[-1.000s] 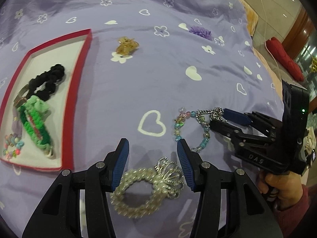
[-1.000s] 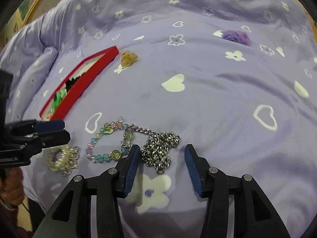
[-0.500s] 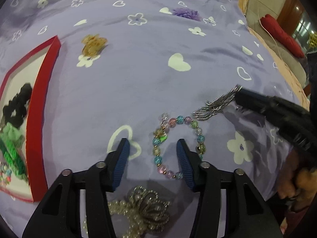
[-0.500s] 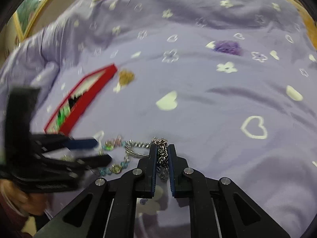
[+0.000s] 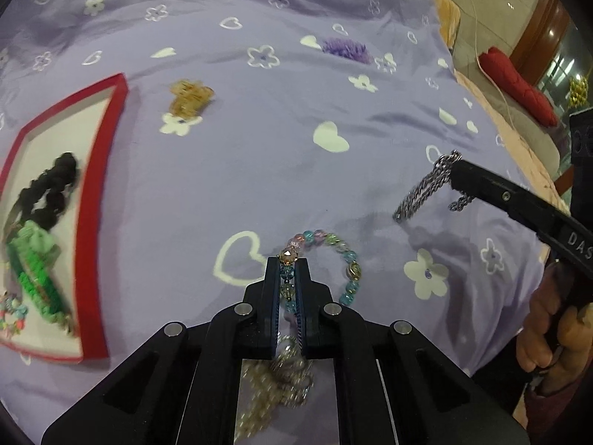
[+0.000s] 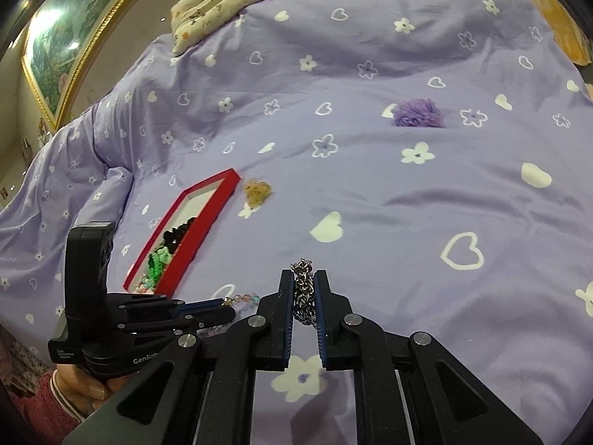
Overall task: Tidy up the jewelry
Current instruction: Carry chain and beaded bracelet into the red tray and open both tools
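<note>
On the purple bedspread [image 5: 259, 170], far left, a red tray [image 5: 94, 222] holds a black scrunchie [image 5: 48, 193], a green hair tie [image 5: 35, 263] and a small multicolour bracelet [image 5: 11, 313]. An amber hair clip [image 5: 189, 98] lies just beside the tray's far corner. Centre: the left gripper [image 5: 287, 265] is clamped on the pastel bead bracelet [image 5: 333, 259], whose loop extends to its right. A pearl bracelet [image 5: 276, 382] lies beneath the gripper body. Right: the right gripper [image 6: 304, 278] is closed on the silver chain [image 5: 422, 193], which hangs clear of the fabric. A purple scrunchie [image 5: 344, 49] lies well beyond.
</note>
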### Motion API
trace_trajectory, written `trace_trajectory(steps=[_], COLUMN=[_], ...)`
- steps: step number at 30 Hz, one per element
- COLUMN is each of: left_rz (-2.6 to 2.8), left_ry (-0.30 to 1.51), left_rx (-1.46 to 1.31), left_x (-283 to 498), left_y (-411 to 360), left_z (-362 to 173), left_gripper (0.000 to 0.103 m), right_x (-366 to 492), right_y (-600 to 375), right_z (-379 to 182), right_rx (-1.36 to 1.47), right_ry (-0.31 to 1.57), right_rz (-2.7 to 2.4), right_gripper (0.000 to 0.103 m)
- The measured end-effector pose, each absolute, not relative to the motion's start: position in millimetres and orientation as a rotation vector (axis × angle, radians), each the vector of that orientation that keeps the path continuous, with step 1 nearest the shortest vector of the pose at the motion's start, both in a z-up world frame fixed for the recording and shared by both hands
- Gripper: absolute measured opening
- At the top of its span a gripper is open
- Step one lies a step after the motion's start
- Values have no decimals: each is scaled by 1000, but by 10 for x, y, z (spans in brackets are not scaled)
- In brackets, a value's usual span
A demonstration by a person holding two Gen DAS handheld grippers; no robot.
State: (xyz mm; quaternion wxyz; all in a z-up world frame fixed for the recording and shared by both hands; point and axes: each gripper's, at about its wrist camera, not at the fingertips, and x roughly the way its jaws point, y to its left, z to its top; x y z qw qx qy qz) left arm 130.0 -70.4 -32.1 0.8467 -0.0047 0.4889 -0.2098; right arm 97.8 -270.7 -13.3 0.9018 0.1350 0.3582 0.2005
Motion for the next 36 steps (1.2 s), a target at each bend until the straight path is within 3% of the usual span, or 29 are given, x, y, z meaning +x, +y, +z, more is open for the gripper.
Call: trace_trajectory(steps=[16,36], left_rz=[-349,-144], left_ry=[915,863], left_rx=[-116,-266], left_x=[1044,931], left_y=[106,1266], left_z=[120,142], left_gripper=[6,6], right_x=[907,968], right_y=[-2016,-1077], right_z=[108,154], right_rx=[221,151], right_ry=[724,758], right_rz=[544,704], right_gripper=[10,10])
